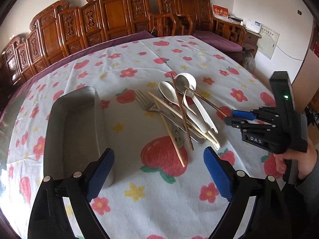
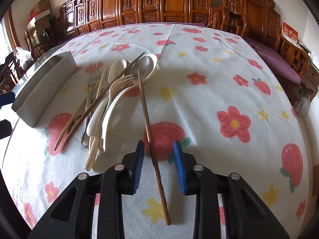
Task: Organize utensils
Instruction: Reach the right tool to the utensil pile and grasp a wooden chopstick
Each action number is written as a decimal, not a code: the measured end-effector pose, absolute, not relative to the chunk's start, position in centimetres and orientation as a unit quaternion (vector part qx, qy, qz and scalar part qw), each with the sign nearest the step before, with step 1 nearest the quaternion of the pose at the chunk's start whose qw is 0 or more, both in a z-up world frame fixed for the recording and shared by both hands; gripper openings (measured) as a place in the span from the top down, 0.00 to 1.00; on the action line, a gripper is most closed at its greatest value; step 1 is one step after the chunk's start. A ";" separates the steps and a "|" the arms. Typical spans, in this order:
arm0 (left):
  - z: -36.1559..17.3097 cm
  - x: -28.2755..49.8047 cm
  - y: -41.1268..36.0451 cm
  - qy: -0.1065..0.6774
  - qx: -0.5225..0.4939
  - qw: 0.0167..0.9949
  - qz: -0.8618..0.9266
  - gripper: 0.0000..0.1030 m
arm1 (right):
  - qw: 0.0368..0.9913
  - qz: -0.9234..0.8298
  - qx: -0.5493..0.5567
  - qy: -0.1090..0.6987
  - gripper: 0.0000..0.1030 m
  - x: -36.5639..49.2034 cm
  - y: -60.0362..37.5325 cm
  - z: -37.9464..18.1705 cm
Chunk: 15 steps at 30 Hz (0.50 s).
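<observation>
Straddling brown chopstick (image 2: pixel 148 123), right tool (image 2: pixel 159 153) tilted down, pads apart.

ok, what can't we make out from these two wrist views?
- Metal tray: near end of its floor hidden behind the left gripper in the left view; the right view shows only its outer wall.
- Pile of utensils: lower pieces covered by spoons and chopsticks, count unclear.
- Brown chopstick: lies between the right gripper pads with gaps showing; contact unclear in either view.

Right tongs (image 1: pixel 229 117) body apparently reads "DAS"; elsewhere illegible.
</observation>
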<state>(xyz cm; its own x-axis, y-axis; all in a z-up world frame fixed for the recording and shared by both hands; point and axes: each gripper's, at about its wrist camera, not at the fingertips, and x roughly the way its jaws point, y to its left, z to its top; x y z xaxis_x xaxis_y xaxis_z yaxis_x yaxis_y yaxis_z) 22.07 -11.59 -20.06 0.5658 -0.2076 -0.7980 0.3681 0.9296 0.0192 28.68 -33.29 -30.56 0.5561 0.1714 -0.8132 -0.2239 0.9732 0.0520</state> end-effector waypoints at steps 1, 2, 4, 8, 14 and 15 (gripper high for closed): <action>-20.2 22.4 -11.9 0.437 0.092 0.880 -0.165 0.17 | 0.881 0.112 -0.032 0.458 0.82 28.6 -33.3 -30.5; -20.4 22.7 -12.2 0.438 0.090 0.879 -0.167 0.17 | 0.881 0.111 -0.032 0.459 0.88 28.5 -33.4 -30.5; -20.8 23.5 -12.7 0.443 0.083 0.875 -0.177 0.22 | 0.879 0.117 -0.028 0.461 0.91 28.3 -33.5 -30.4; -22.0 24.9 -14.0 0.456 0.082 0.867 -0.185 0.33 | 0.880 0.135 -0.022 0.455 0.94 27.9 -33.3 -29.8; -23.8 26.3 -15.8 0.476 0.076 0.852 -0.205 0.53 | 0.886 0.144 0.009 0.441 0.94 27.6 -34.0 -28.9; -24.1 26.4 -16.0 0.481 0.073 0.848 -0.208 0.59 | 0.888 0.141 0.017 0.438 0.94 27.7 -34.3 -28.7</action>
<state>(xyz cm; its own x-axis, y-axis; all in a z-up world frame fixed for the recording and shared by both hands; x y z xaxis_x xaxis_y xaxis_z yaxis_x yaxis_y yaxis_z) 26.42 -16.00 -24.06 0.4505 -0.2829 -0.8468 0.4231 0.9028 -0.0765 27.66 -34.31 -28.69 0.5764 0.2654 -0.7729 -0.2363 0.9595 0.1532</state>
